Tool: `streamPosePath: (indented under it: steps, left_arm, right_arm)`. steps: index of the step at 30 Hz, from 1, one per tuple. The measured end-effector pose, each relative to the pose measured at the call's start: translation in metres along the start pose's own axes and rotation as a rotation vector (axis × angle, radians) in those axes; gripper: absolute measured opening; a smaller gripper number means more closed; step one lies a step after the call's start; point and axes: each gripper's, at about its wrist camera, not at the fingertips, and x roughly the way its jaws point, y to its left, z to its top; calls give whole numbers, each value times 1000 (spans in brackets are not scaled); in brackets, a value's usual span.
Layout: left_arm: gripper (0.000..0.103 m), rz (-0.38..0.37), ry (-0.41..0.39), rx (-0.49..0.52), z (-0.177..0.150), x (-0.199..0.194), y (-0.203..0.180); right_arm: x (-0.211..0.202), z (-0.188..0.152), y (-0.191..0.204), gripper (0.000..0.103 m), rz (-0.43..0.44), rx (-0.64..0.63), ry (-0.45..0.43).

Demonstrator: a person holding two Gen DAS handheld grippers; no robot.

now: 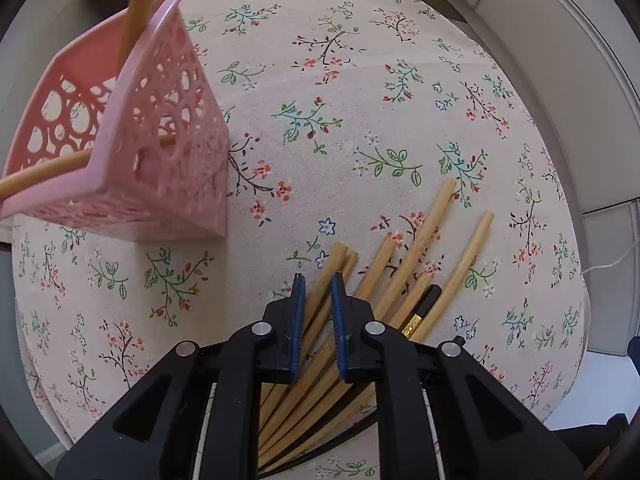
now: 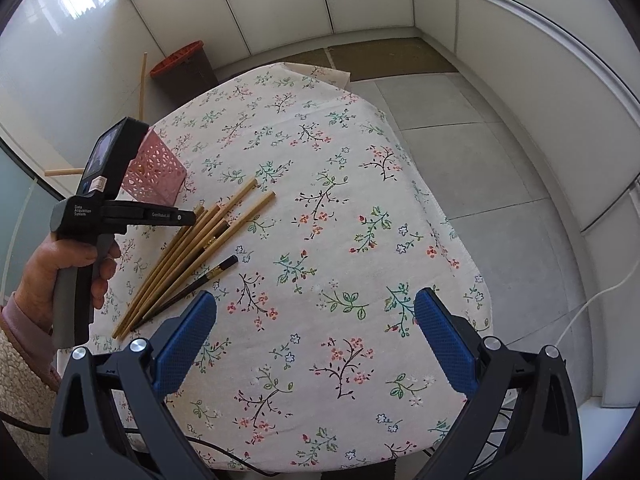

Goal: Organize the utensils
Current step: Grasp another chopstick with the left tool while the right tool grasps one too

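Several bamboo chopsticks lie fanned on the floral tablecloth; a black chopstick with a gold band lies among them. My left gripper hovers just over the pile, jaws narrowly apart with two bamboo chopsticks between them, not visibly clamped. A pink perforated basket stands to the left and holds two bamboo chopsticks. In the right wrist view the pile, a separate black chopstick, the basket and the hand-held left gripper show. My right gripper is wide open and empty above the cloth.
The floral-clothed table drops off to a tiled floor on the right. A brown bin with an orange rim stands beyond the table's far left. White cabinets line the walls. A white cable lies on the floor.
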Motion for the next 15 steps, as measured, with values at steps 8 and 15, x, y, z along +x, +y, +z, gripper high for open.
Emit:
streamPosePath:
  steps: [8, 15]
  left_arm:
    - [0, -22, -30, -12, -33, -17, 20]
    - [1, -17, -29, 27, -56, -36, 23]
  right_arm:
    - [14, 9, 4, 96, -8, 70, 23]
    - [23, 13, 2, 96, 35, 186, 48]
